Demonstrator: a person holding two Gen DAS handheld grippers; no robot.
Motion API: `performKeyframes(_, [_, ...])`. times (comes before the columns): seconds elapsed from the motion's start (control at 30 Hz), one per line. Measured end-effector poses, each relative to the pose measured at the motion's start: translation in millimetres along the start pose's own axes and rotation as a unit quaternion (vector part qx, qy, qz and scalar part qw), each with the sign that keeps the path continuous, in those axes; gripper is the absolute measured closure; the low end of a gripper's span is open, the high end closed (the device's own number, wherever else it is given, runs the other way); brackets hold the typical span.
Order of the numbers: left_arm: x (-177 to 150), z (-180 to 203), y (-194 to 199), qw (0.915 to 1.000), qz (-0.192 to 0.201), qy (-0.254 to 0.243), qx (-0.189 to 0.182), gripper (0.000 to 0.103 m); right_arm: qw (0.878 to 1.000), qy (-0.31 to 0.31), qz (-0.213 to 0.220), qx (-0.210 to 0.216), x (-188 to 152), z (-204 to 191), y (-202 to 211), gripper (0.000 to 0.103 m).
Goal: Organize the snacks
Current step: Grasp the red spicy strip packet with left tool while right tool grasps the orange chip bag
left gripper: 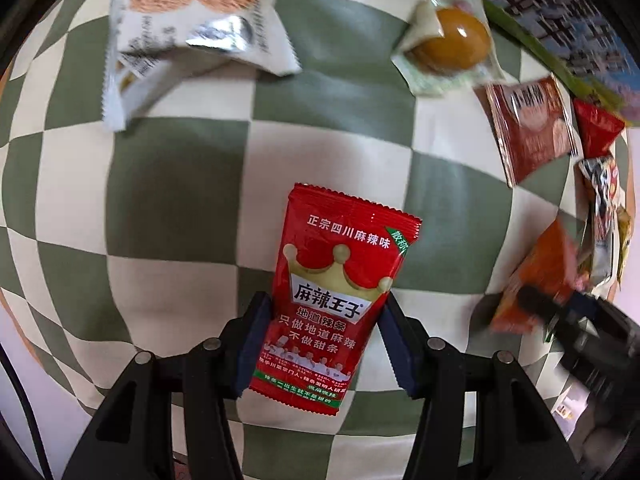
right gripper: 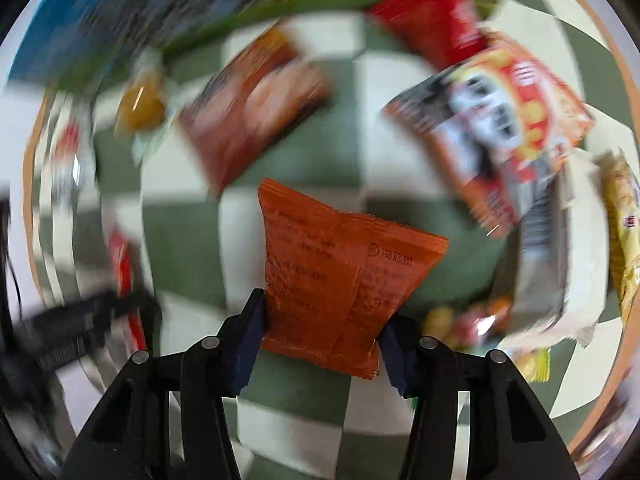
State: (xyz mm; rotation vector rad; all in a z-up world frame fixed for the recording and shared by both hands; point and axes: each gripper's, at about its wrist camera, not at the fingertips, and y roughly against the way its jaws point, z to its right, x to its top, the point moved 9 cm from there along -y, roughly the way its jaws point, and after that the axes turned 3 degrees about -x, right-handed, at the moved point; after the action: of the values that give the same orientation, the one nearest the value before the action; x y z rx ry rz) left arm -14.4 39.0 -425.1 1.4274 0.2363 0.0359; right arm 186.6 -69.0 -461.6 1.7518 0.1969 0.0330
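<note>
Left wrist view: left gripper (left gripper: 324, 340) pinches the red packet (left gripper: 336, 300) across its lower width, long axis running ahead of the tips. Right gripper (right gripper: 322, 328) pinches the orange packet (right gripper: 340, 276) likewise; both hang over the checkered cloth (left gripper: 180, 200), 1 packet per gripper.

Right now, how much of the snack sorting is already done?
Nothing looks sorted yet. In hand: the left gripper jaws clamp the red spicy-strip packet, and the right gripper jaws clamp the orange packet. Left: loose snacks on the checkered cloth, such as the egg packet, the white packet and the brown packet.
</note>
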Motion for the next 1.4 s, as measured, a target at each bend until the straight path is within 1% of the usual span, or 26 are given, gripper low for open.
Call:
performKeyframes(0.03, [-4, 1, -2, 1.0000, -0.001, -0.001, -0.001, 0.051, 1.000, 0.020, -0.012, -0.002, -10, -7, -3, 0.049])
performKeyframes(0.13, [-22, 1, -12, 0.9999, -0.001, -0.013, -0.003, 0.051, 0.998, 0.058, -0.025, -0.021, -27, -21, -7, 0.049])
performKeyframes(0.27, [-24, 2, -22, 0.9994, -0.011, -0.029, -0.016, 0.051, 0.997, 0.061, -0.028, -0.044, -40, -23, -9, 0.049])
performKeyframes(0.3, [-20, 3, -25, 0.9991, -0.013, -0.035, -0.018, 0.049, 0.997, 0.053, -0.027, -0.042, -39, -26, -10, 0.049])
performKeyframes(0.33, [-23, 4, -27, 0.9987, -0.016, -0.045, -0.019, 0.048, 0.998, 0.042, -0.026, -0.040, -39, -27, -9, 0.048])
performKeyframes(0.4, [-22, 0, -36, 0.9982, -0.020, -0.052, -0.023, 0.043, 0.999, 0.007, -0.025, -0.027, -38, -22, -11, 0.042])
performKeyframes(0.43, [-19, 1, -41, 0.9980, -0.022, -0.054, -0.026, 0.043, 0.999, -0.014, -0.027, -0.019, -37, -18, -11, 0.037])
performKeyframes(0.47, [-21, 2, -43, 0.9976, -0.024, -0.058, -0.028, 0.043, 0.999, -0.031, -0.027, -0.013, -36, -8, -8, 0.035])
performKeyframes(0.53, [-17, -3, -47, 0.9969, -0.025, -0.067, -0.031, 0.040, 0.997, -0.068, -0.024, -0.001, -31, -2, -9, 0.034])
performKeyframes(0.6, [-18, -1, -53, 0.9960, -0.030, -0.079, -0.029, 0.036, 0.996, -0.089, -0.021, 0.007, -33, 7, -11, 0.031])
performKeyframes(0.67, [-20, 3, -56, 0.9954, -0.030, -0.088, -0.019, 0.035, 0.994, -0.107, -0.016, 0.015, -32, 12, -11, 0.031])
performKeyframes(0.7, [-24, 14, -59, 0.9954, -0.030, -0.090, -0.016, 0.035, 0.993, -0.114, -0.015, 0.018, -32, 14, -11, 0.031])
performKeyframes(0.73, [-31, 23, -56, 0.9955, -0.028, -0.090, -0.013, 0.035, 0.992, -0.120, -0.015, 0.022, -31, 17, -10, 0.031])
performKeyframes(0.8, [-30, 28, -54, 0.9963, -0.023, -0.082, -0.011, 0.037, 0.991, -0.131, -0.015, 0.028, -30, 25, -8, 0.031])
performKeyframes(0.83, [-31, 31, -53, 0.9967, -0.020, -0.078, -0.008, 0.039, 0.990, -0.136, -0.015, 0.030, -28, 28, -7, 0.031])
performKeyframes(0.87, [-33, 26, -51, 0.9970, -0.019, -0.075, -0.003, 0.045, 0.990, -0.139, -0.015, 0.032, -24, 34, -8, 0.031])
performKeyframes(0.9, [-33, 20, -45, 0.9971, -0.019, -0.074, -0.001, 0.048, 0.989, -0.140, -0.013, 0.034, -19, 40, -10, 0.031])
performKeyframes(0.93, [-35, 19, -44, 0.9973, -0.019, -0.071, -0.002, 0.049, 0.990, -0.139, -0.009, 0.033, -14, 40, -10, 0.031])
performKeyframes(1.03, [-40, 18, -46, 0.9983, -0.025, -0.050, -0.017, 0.052, 0.994, -0.105, 0.003, 0.012, -1, 35, -6, 0.045])
performKeyframes(1.1, [-45, 17, -49, 0.9982, -0.037, -0.025, -0.040, 0.052, 0.997, -0.071, 0.004, -0.002, 1, 31, -5, 0.048])
performKeyframes(1.2, [-50, 13, -54, 0.9953, -0.058, 0.021, -0.075, 0.052, 1.000, -0.009, 0.002, -0.024, 3, 22, -4, 0.051])
performKeyframes(1.27, [-50, 14, -57, 0.9946, -0.061, 0.028, -0.079, 0.051, 1.000, 0.011, -0.005, -0.025, 5, 18, -5, 0.051])
performKeyframes(1.3, [-49, 15, -60, 0.9945, -0.064, 0.025, -0.079, 0.047, 1.000, 0.011, -0.007, -0.019, 7, 17, -5, 0.050])
performKeyframes(1.33, [-49, 18, -61, 0.9943, -0.067, 0.019, -0.081, 0.045, 1.000, 0.007, -0.010, -0.010, 10, 18, -6, 0.046])
performKeyframes(1.37, [-49, 21, -63, 0.9948, -0.069, 0.011, -0.074, 0.045, 1.000, -0.002, -0.013, -0.005, 12, 20, -7, 0.035])
performKeyframes(1.4, [-49, 23, -64, 0.9955, -0.070, 0.003, -0.065, 0.045, 1.000, -0.012, -0.016, -0.003, 14, 23, -8, 0.031])
